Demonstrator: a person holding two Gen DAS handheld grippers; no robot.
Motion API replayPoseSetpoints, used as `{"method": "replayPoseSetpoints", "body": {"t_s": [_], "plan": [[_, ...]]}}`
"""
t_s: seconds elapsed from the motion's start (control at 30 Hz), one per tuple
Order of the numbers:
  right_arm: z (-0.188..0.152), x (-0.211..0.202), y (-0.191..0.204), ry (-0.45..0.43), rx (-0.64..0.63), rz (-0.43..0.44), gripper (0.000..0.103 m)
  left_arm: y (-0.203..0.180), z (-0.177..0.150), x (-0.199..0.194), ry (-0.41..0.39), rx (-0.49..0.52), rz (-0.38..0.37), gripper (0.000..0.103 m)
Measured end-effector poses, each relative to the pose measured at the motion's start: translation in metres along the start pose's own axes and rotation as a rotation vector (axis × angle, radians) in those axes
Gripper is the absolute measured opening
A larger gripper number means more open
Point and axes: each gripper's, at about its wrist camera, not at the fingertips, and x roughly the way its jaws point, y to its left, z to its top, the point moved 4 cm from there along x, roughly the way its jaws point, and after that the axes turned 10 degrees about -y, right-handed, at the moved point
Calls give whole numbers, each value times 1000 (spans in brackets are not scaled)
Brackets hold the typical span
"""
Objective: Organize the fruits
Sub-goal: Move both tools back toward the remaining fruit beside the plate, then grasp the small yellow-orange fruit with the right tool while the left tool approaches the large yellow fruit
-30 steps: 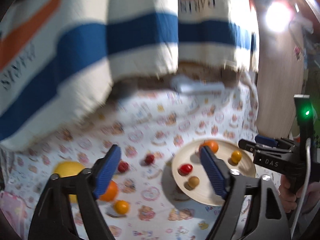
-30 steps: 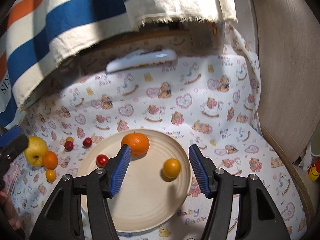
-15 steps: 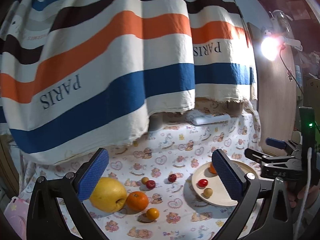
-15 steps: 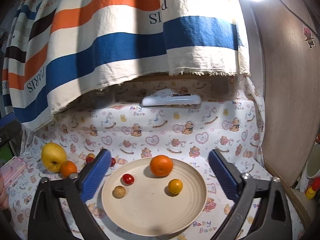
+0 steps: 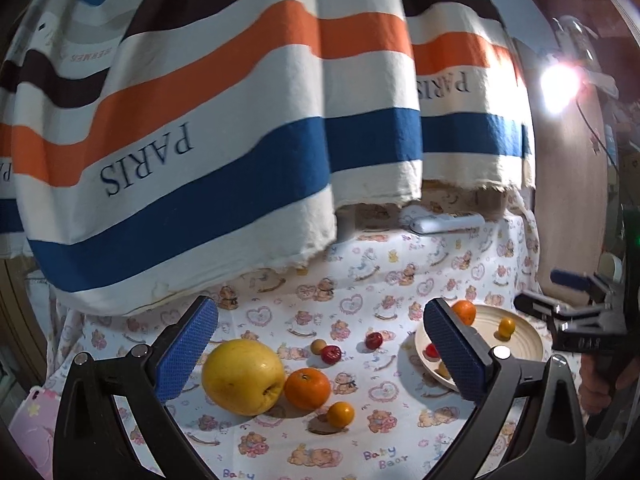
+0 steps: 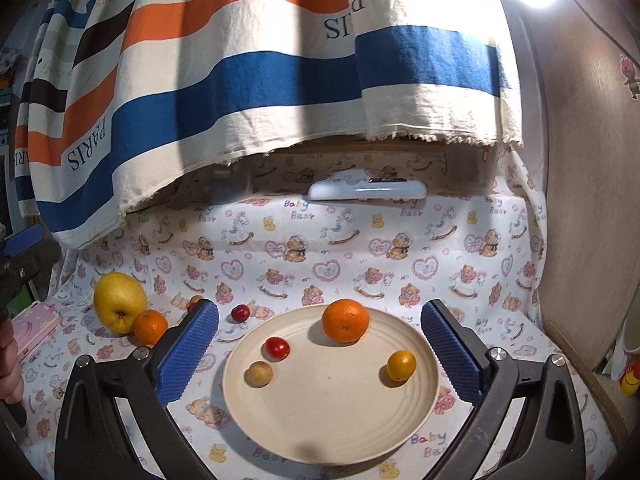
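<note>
A cream plate [image 6: 332,420] holds an orange [image 6: 345,320], a small yellow-orange fruit [image 6: 401,365], a red tomato [image 6: 277,348] and a small brown fruit [image 6: 258,374]. My right gripper [image 6: 318,354] is open and empty above the plate. In the left wrist view a yellow apple [image 5: 243,376], an orange [image 5: 307,388], a small orange fruit [image 5: 340,414], two red fruits [image 5: 331,354] [image 5: 373,340] and a small tan fruit [image 5: 318,346] lie on the cloth left of the plate [image 5: 528,344]. My left gripper [image 5: 320,350] is open and empty above them.
A striped PARIS cloth [image 5: 240,120] hangs over the back. A white remote-like device [image 6: 366,191] lies at the back. A wooden panel [image 6: 592,200] stands at the right. A pink case [image 5: 28,432] lies at the left. A bright lamp [image 5: 560,84] shines upper right.
Both grippers have pulled back and up from the table and opened wider. More of the striped cloth shows. A small brown fruit now lies on the plate.
</note>
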Motion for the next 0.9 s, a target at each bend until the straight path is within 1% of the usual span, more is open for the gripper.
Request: {"method": "replayPoseSetpoints", "body": {"t_s": [0.07,0.13,0.27,0.37,0.47,0.57,0.67,0.77,0.83,0.9], "plan": [[0,-1,8,-5,-19,4,102,8,2,0,11,-26,4,102],[1,-1,14,-7,-29,-1,102,16,5,-2,12,-38,25,102],[4,8,32,19,-43,-5,102,32,13,-6,5,-74,54,102],[10,16,54,26,-52,27,102,46,16,-6,20,-131,61,102],[11,24,75,40,-52,62,102,56,14,-6,36,-137,88,102],[3,38,98,85,-53,84,102,64,9,-2,65,-135,125,102],[-9,51,117,116,-61,85,102,77,2,7,125,-172,147,102],[-19,61,134,167,-63,121,102,88,-5,12,167,-216,163,102],[-25,67,144,195,-66,148,102,94,-8,13,181,-237,184,102],[-29,69,151,205,-71,167,99,98,-13,14,198,-258,191,102]]}}
